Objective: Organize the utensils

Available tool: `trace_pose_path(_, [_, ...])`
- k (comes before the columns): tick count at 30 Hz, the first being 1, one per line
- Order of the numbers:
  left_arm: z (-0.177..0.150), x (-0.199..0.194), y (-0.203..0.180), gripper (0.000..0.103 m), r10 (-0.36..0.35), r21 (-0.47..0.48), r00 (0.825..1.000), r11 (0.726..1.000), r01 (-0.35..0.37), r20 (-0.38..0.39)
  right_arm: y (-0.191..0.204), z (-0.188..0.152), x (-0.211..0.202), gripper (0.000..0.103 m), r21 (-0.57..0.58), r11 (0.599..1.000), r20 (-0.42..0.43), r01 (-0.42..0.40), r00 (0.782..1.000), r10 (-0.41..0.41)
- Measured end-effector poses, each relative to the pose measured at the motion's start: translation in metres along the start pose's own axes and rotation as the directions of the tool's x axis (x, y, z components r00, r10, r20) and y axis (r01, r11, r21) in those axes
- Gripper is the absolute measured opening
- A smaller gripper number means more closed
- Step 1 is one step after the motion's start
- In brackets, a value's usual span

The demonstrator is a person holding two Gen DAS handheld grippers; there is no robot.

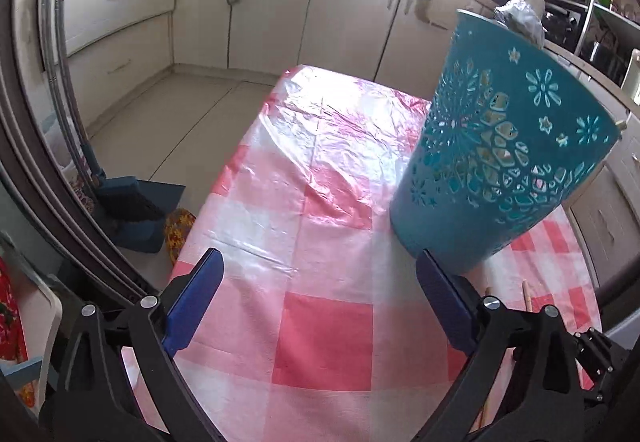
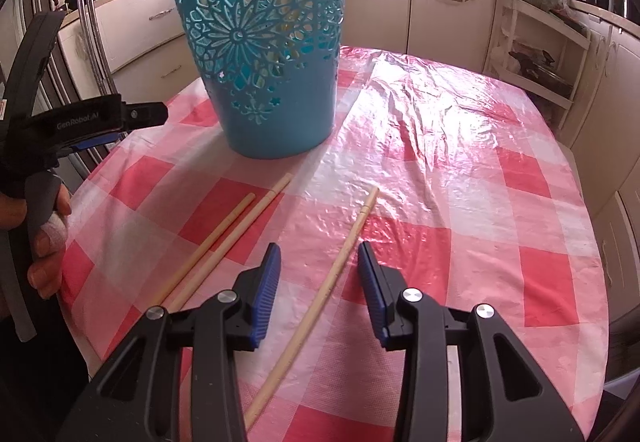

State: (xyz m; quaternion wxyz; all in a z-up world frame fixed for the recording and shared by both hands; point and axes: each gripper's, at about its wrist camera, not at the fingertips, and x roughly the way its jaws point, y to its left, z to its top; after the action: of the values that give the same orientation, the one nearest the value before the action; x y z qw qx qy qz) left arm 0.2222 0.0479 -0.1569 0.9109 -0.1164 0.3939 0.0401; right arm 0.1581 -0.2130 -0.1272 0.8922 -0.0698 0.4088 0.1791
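- Chopsticks: three wooden sticks lie flat on the red-and-white checked tablecloth (image 2: pixel 440 170), all in front of the teal basket (image 2: pixel 264 42).
- Single chopstick (image 2: pixel 320 298): it lies apart from the other two, to their right, running diagonally from the lower centre of the right wrist view up toward the right. Its middle section passes through the gap between the two fingers of the right gripper (image 2: pixel 319 258).
- Paired chopsticks (image 2: pixel 218 246): two sticks lie side by side, nearly parallel, left of the right gripper and pointing toward the basket base. Their far tips stop short of the basket.
- Right gripper: jaws are spread with the single chopstick between them. The blue pads (image 2: pixel 266 294) do not touch the stick.
- Left gripper (image 1: pixel 320 262): jaws are spread wide and hold nothing. It hangs over the tablecloth at the table's left side, with the basket just beyond its right finger.
- Left gripper, seen from the right wrist view (image 2: pixel 120 118): its black body sits left of the basket, gripped by the person's hand (image 2: pixel 48 238).
- Teal basket (image 1: pixel 508 146): it stands upright on the tablecloth, with cut-out flower patterns in its wall. Its contents cannot be made out.
- Surroundings: cream kitchen cabinets (image 1: pixel 272 6) line the far walls.
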Motion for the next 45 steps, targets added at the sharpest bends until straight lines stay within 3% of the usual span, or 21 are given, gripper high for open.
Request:
trace_pose_path(8, [-0.003, 0.017, -0.004, 0.095, 0.012, -0.003, 0.997, 1.0, -0.013, -0.079, -0.003, 0.0, -0.002, 0.023, -0.015, 1.0, -0.006, 0.005, 1.0, -0.005])
trace_pose_path(18, [0.004, 0.026, -0.022, 0.095, 0.047, 0.077, 0.992, 0.996, -0.038, -0.115, -0.011, 0.001, -0.001, 0.022, 0.001, 1.0, -0.019, -0.002, 1.0, 0.002])
trace_pose_path(23, [0.004, 0.028, -0.025, 0.095, 0.069, 0.099, 0.991, 0.993, -0.057, -0.117, -0.016, 0.002, -0.001, 0.018, 0.023, 1.0, -0.024, -0.018, 1.0, 0.018])
trace_pose_path(29, [0.004, 0.027, -0.026, 0.095, 0.071, 0.102, 0.991, 0.993, -0.059, -0.117, -0.01, 0.002, 0.001, 0.024, -0.012, 1.0, -0.023, -0.004, 1.0, 0.004])
trace_pose_path(32, [0.004, 0.027, -0.026, 0.095, 0.071, 0.101, 0.991, 0.993, -0.059, -0.116, -0.014, 0.002, -0.001, 0.015, 0.01, 1.0, -0.025, -0.016, 1.0, 0.016])
trace_pose_path(38, [0.004, 0.027, -0.026, 0.095, 0.072, 0.103, 0.991, 0.993, -0.06, -0.117, -0.013, 0.003, 0.001, 0.013, -0.008, 1.0, -0.023, -0.003, 1.0, 0.002])
trace_pose_path(45, [0.004, 0.027, -0.026, 0.095, 0.067, 0.097, 0.991, 0.994, -0.056, -0.115, -0.025, 0.003, -0.005, 0.006, 0.049, 0.998, -0.007, -0.038, 0.999, 0.038])
